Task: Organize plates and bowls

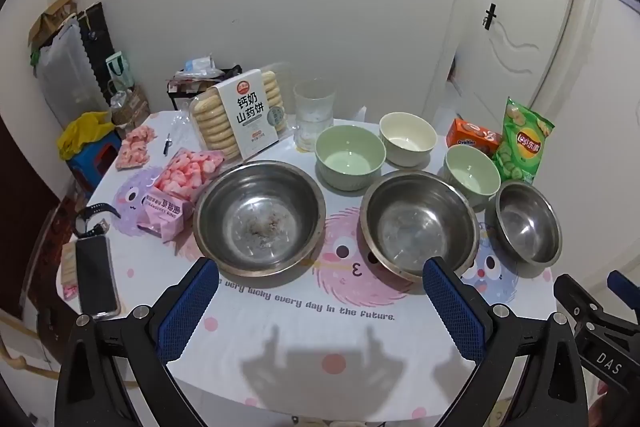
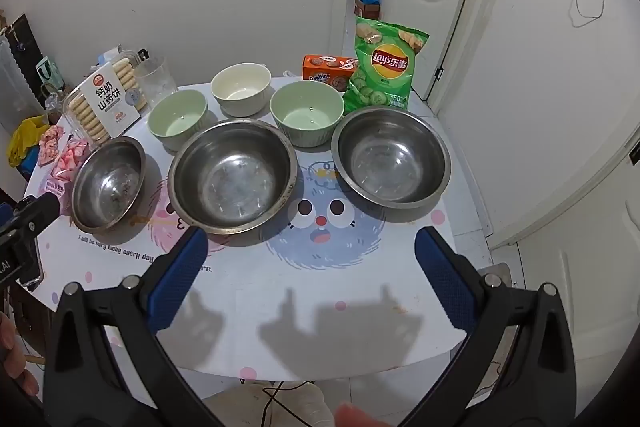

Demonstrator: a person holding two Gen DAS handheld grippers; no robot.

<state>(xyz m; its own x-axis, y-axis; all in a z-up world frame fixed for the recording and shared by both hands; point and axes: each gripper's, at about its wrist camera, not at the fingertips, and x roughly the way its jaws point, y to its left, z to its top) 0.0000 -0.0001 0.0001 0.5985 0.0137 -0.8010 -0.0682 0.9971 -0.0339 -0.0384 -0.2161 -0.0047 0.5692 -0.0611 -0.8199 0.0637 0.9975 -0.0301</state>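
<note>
Right wrist view: task unstarted, three steel bowls (image 2: 234,175) mid-frame and three ceramic bowls (image 2: 240,89) above unstacked; left gripper (image 1: 320,303) and right gripper (image 2: 312,279) spread, empty.

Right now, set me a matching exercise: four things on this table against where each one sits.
Things:
1. cream bowl
2. chips bag
3. biscuit pack
4. smallest steel bowl

Places:
A. back left, beside the clear glass
B. front row, right end
C. back row, between the two green bowls
D. standing at the back right, next to the orange box

Pairs: 1-C, 2-D, 3-A, 4-B
</note>
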